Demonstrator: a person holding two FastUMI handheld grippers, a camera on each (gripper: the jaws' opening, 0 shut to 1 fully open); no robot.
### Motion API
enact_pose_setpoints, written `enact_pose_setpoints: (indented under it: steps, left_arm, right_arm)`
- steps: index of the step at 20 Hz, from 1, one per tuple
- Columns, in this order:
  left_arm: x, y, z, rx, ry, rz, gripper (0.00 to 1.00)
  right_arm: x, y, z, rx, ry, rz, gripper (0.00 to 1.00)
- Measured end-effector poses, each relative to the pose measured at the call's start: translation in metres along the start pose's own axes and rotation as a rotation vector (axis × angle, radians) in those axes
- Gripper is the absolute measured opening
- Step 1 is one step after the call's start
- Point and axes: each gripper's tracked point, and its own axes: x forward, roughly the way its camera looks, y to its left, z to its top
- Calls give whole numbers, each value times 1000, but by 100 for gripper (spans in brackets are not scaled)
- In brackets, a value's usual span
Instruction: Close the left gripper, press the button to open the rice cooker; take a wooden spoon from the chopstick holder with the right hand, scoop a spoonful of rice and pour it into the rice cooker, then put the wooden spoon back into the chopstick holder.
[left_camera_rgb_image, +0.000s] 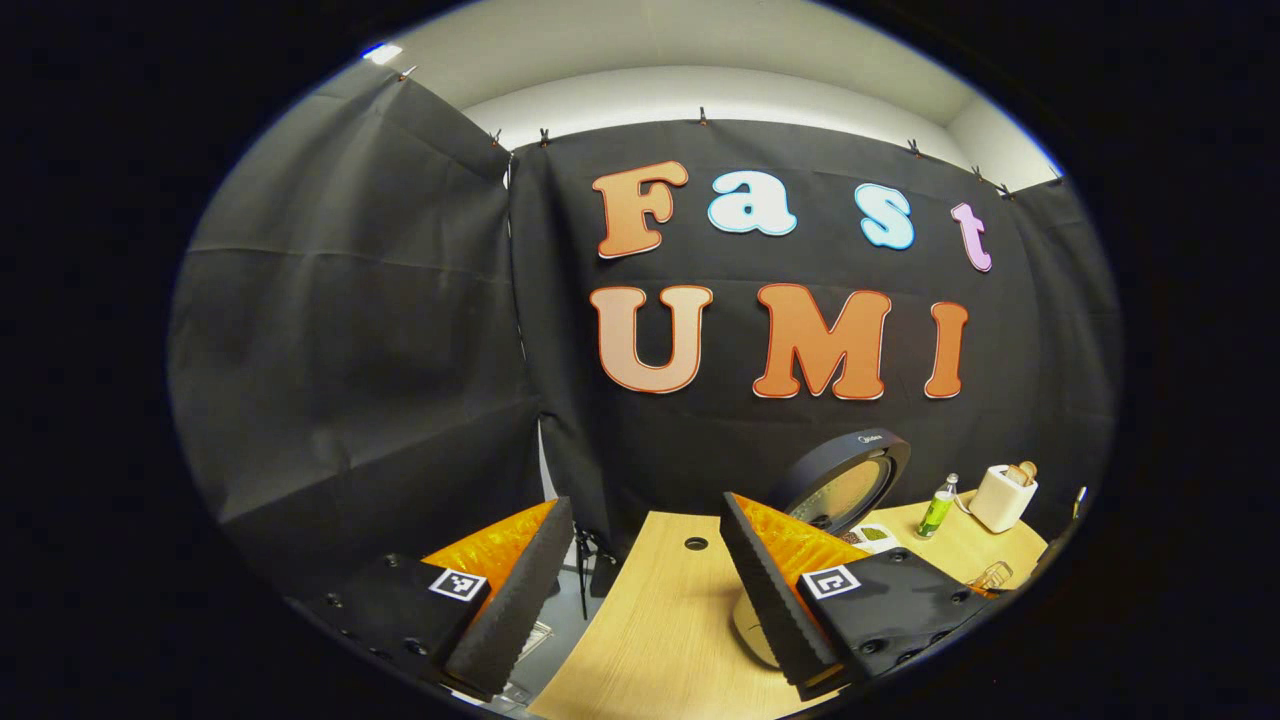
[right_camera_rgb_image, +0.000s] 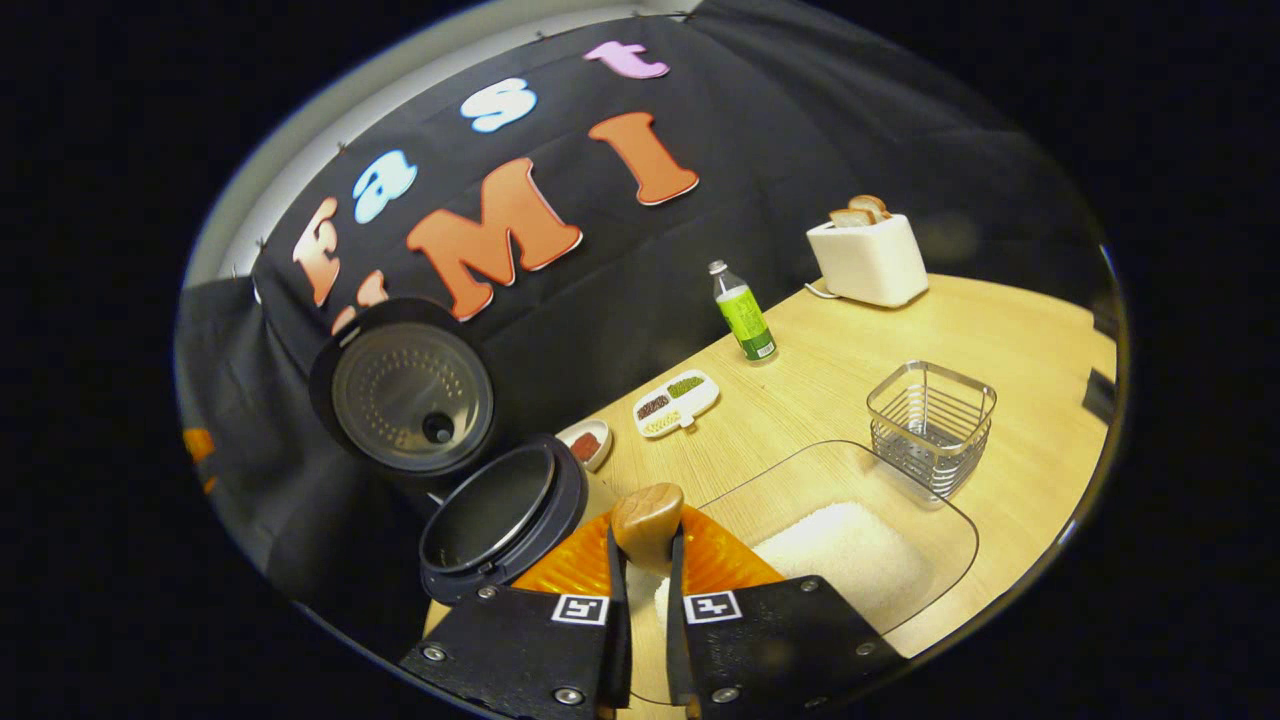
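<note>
In the right gripper view my right gripper is shut on the wooden spoon, whose rounded wooden end sticks out past the fingertips. It hangs over the near end of a clear container of white rice. To its left stands the rice cooker, with its lid raised and its dark inner pot exposed. The wire chopstick holder stands beyond the rice container. In the left gripper view my left gripper is open and holds nothing, pointing at the booth wall, with the cooker lid behind its right finger.
On the wooden table stand a white toaster with bread, a green bottle, a white divided tray of grains and a small dish. The table's left edge drops off to the floor.
</note>
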Motion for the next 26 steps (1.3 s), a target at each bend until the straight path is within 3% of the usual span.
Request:
enact_pose_setpoints:
  steps: [3, 7, 11, 16, 17, 19, 26]
  left_arm:
    - [3, -3, -5, -17, 13, -11, 96]
    - [5, -6, -4, -25, 18, -14, 96]
    - [5, -11, -1, -25, 15, -18, 98]
    - [7, -24, 3, -29, 7, -40, 100]
    - [6, -25, 4, -27, 4, -43, 96]
    - [7, -31, 6, -25, -2, -51, 96]
    - [8, -50, 13, -36, -17, -85, 96]
  right_arm:
    - [3, -32, 5, 215, 7, -47, 13]
    - [4, -44, 3, 427, 58, -75, 13]
    - [-6, -39, 8, 629, 72, -17, 13]
    - [-15, -69, 5, 824, 74, -45, 13]
    - [-20, -75, 7, 865, 65, -44, 13]
    - [-28, -81, 15, 929, 44, -34, 13]
    - [-48, -81, 58, 974, -20, 14, 13]
